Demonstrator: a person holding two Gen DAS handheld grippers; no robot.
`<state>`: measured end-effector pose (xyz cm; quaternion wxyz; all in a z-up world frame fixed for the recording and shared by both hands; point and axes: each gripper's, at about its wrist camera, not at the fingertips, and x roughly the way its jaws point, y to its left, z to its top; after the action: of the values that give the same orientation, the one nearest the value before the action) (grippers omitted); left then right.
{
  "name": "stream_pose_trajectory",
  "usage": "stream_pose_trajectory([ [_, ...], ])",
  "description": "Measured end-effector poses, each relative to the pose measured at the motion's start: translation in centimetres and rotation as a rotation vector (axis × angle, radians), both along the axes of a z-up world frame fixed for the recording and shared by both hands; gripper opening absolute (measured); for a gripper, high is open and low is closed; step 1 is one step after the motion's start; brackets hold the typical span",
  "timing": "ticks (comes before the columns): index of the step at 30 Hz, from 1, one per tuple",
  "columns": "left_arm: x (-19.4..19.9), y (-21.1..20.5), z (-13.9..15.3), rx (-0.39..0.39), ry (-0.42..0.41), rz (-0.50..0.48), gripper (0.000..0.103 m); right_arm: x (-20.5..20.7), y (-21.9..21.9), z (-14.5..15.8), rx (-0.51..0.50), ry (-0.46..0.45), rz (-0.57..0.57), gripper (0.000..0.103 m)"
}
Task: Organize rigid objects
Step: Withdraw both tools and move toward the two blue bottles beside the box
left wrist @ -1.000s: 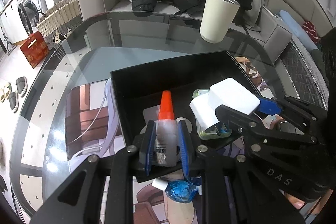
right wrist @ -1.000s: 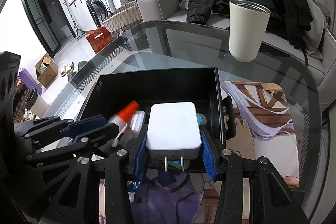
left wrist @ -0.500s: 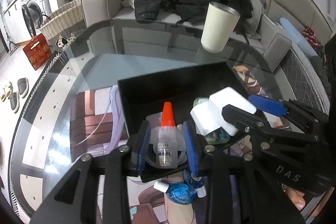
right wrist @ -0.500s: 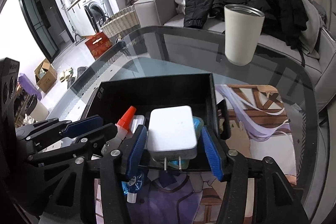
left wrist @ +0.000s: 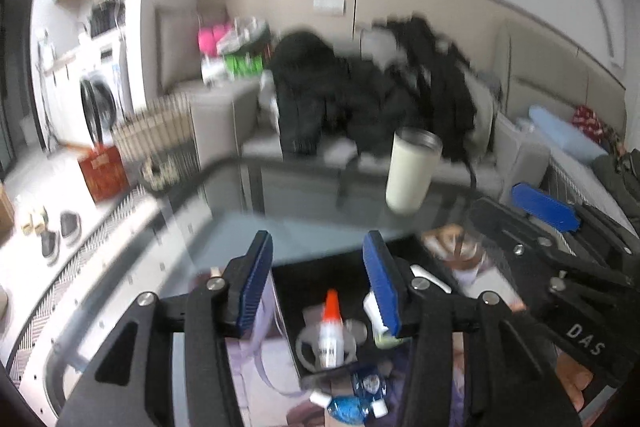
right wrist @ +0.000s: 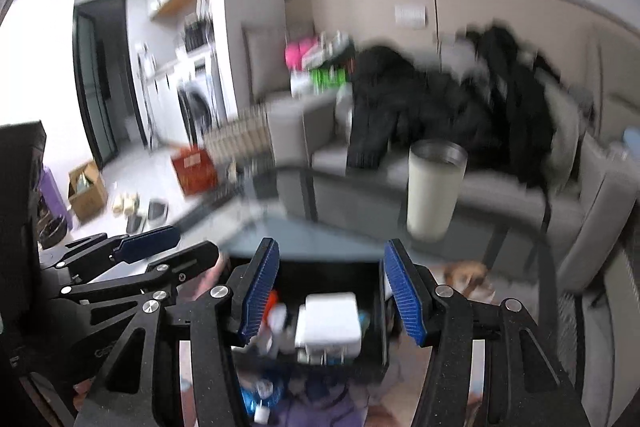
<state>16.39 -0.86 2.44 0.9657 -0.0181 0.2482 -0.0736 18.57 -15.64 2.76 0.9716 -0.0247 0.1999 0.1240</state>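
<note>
A black box (left wrist: 286, 307) sits on the glass table, low in both views. Inside it lies a glue bottle with an orange cap (left wrist: 330, 327), and beside that a white charger (right wrist: 330, 319). My left gripper (left wrist: 318, 247) hovers above the box; its jaws are opening and nothing is between them. My right gripper (right wrist: 332, 255) hangs over the charger, open and empty. Each gripper shows in the other's view: the right gripper (left wrist: 520, 211) at the right edge, the left gripper (right wrist: 172, 253) at the left. Both views are motion-blurred.
A cream tumbler (left wrist: 412, 171) stands on the glass table (left wrist: 280, 195) beyond the box. A small blue bottle (left wrist: 348, 405) lies on the printed mat in front of the box. Behind the table are a sofa piled with dark clothes (left wrist: 360, 95) and a wicker basket (left wrist: 160, 131).
Both grippers let go and rose, tilting up away from the box. The glue bottle left the left jaws and the charger left the right jaws; both now lie in the box.
</note>
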Motion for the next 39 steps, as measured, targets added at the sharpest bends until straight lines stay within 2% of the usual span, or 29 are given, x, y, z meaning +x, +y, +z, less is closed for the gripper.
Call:
stream_pose_trajectory([
  [5, -4.5, 0.9, 3.3, 0.018, -0.25, 0.033, 0.049, -4.1, -0.3, 2.9, 0.027, -0.205, 0.01, 0.068],
  [8, -7.2, 1.4, 4.7, 0.033, -0.366, 0.049, 0.05, -6.5, -0.3, 4.3, 0.034, -0.298, 0.025, 0.068],
  [12, -8.9, 2.3, 5.1, 0.002, -0.386, 0.038, 0.05, -9.2, -0.4, 5.6, 0.043, -0.354, 0.046, 0.068],
  [17, -9.3, 3.0, 4.6, -0.002, -0.358, 0.035, 0.05, -10.5, -0.4, 5.9, 0.037, -0.332, 0.067, 0.068],
  [22, -8.6, 3.4, 2.8, -0.001, -0.268, 0.044, 0.05, -9.7, 0.0, 4.6, 0.018, -0.244, 0.08, 0.068],
  [26, -7.5, 3.9, 0.5, 0.015, -0.172, 0.064, 0.05, -8.4, 1.0, 2.1, -0.012, -0.141, 0.093, 0.068],
  [33, -5.4, 4.5, -5.6, 0.035, 0.084, 0.064, 0.05, -5.0, 2.5, -4.1, -0.052, 0.116, 0.108, 0.06],
  [39, -4.4, 4.3, -9.9, 0.065, 0.249, 0.049, 0.05, -3.2, 4.0, -9.6, -0.096, 0.294, 0.115, 0.054],
])
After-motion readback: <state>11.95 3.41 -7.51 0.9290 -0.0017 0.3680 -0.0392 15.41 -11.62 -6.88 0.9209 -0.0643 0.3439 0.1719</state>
